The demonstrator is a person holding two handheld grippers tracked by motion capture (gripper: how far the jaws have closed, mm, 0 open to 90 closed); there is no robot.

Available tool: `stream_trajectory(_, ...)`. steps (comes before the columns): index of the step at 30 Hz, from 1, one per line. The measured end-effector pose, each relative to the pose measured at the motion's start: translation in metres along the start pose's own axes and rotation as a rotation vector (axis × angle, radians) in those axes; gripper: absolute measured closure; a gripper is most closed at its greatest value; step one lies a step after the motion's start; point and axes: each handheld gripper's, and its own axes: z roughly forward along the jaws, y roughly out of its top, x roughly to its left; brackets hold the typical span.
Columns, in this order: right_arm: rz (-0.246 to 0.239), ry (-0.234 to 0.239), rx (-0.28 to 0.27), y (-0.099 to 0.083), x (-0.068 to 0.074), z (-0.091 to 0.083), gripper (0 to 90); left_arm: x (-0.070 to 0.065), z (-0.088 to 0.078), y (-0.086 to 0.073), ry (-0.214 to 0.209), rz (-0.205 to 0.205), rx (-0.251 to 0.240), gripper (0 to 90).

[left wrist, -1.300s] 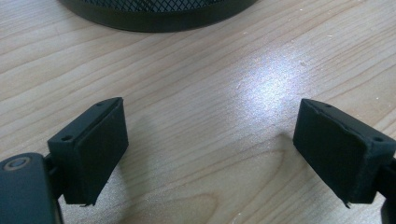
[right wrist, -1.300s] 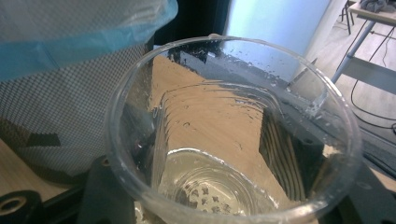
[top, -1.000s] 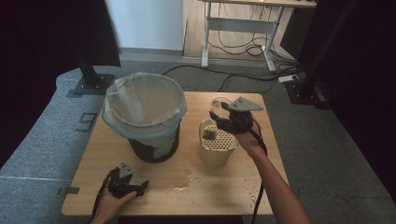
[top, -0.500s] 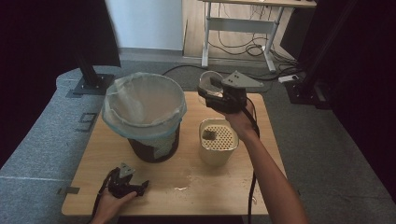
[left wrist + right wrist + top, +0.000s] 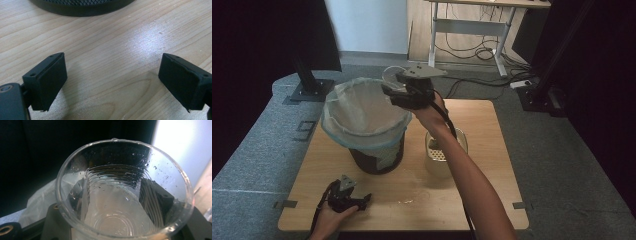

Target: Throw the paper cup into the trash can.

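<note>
At the left, near the front-left corner of the worktop (image 5: 492, 125), our left tool (image 5: 357, 201) rests with its jaws spread wide and nothing between them; in the left gripper view we see bare wood between the pads (image 5: 50, 82) and the dark foot of the bin (image 5: 82, 7) beyond.

Moving right, the bin (image 5: 364, 117), lined with a pale bag, stands toward the back-left part of the worktop. Our right tool (image 5: 394, 90) hangs above its right rim, pinching a clear plastic cup (image 5: 123, 190), with the jaws pressed on the cup's sides. In the right gripper view the cup shows droplets on its wall and looks empty of liquid. Its long axis runs along the jaws, the mouth pointing away from the hand, toward the bin and, as far as we can judge, tilted rather than upright.

Further right, a cream strainer pot (image 5: 439, 155) stands just beside the bin, partly under the forearm.

What could go wrong, in our judgement: if we let go too near the rim, the cup may strike it and bounce onto the worktop; a hard squeeze could crush the thin wall; the cable or forearm could knock the strainer pot, and leftover drops may wet the wood.
</note>
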Motion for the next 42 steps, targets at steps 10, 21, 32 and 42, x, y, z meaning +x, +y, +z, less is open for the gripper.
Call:
stream_trajectory(10, -0.020, 0.059, 0.023, 0.006, 0.021, 0.035, 41.3, 0.000, 0.000, 0.000, -0.003, 0.006, 0.001, 7.7)
stream_trajectory(21, 0.038, 0.056, 0.122, 0.002, 0.020, 0.058, 10.4, 0.000, -0.001, -0.001, -0.004, 0.005, 0.000, 7.8)
stream_trajectory(32, 0.024, 0.024, 0.083, -0.007, 0.008, 0.030, 15.5, 0.000, -0.001, 0.000, -0.002, 0.007, 0.000, 7.7)
stream_trajectory(42, 0.019, -0.014, 0.060, -0.033, -0.008, -0.013, 19.6, 0.000, -0.001, -0.001, -0.004, 0.006, 0.000, 7.7)
